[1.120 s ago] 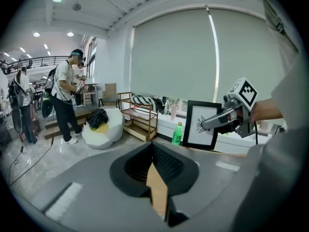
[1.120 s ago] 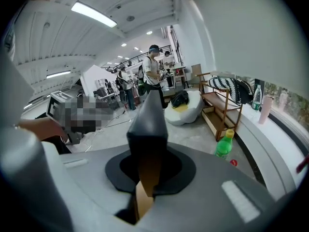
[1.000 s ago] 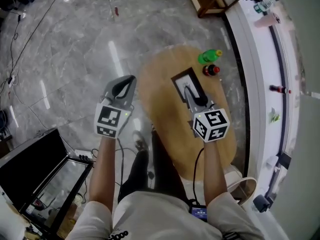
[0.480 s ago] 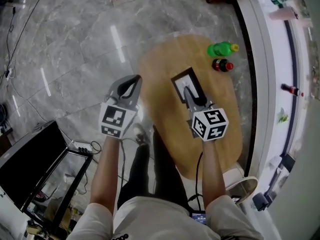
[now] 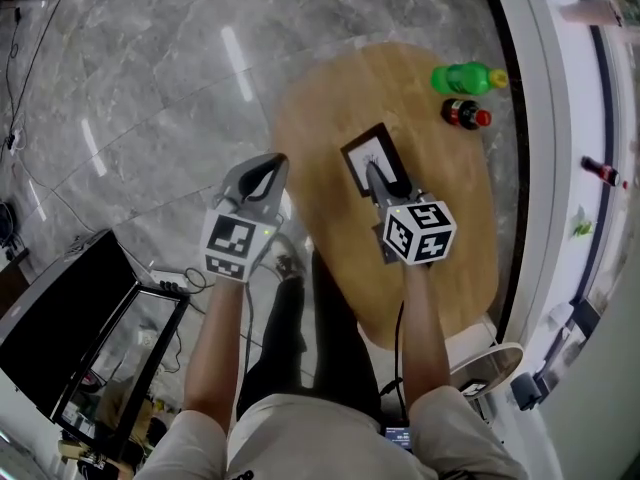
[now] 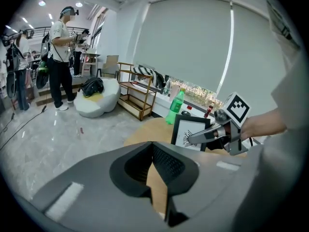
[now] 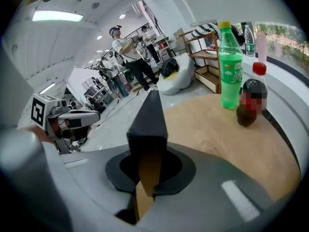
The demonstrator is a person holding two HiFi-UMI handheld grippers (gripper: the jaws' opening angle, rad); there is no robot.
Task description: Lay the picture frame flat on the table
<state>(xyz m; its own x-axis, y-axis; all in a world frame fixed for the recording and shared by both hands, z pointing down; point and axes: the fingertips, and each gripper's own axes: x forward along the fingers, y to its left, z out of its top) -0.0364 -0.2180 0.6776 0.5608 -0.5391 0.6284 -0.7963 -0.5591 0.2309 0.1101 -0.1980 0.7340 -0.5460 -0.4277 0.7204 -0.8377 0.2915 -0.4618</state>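
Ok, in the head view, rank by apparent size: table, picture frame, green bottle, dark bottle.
1. table, clearly largest
2. picture frame, partly covered by the right gripper
3. green bottle
4. dark bottle, only slightly smaller

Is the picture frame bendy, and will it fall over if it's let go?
Probably stiff: the picture frame shows straight edges though the right gripper pinches only one edge. It looks thin, so left upright on the table it would likely tip over. Its front may be glass, so it might crack if dropped.
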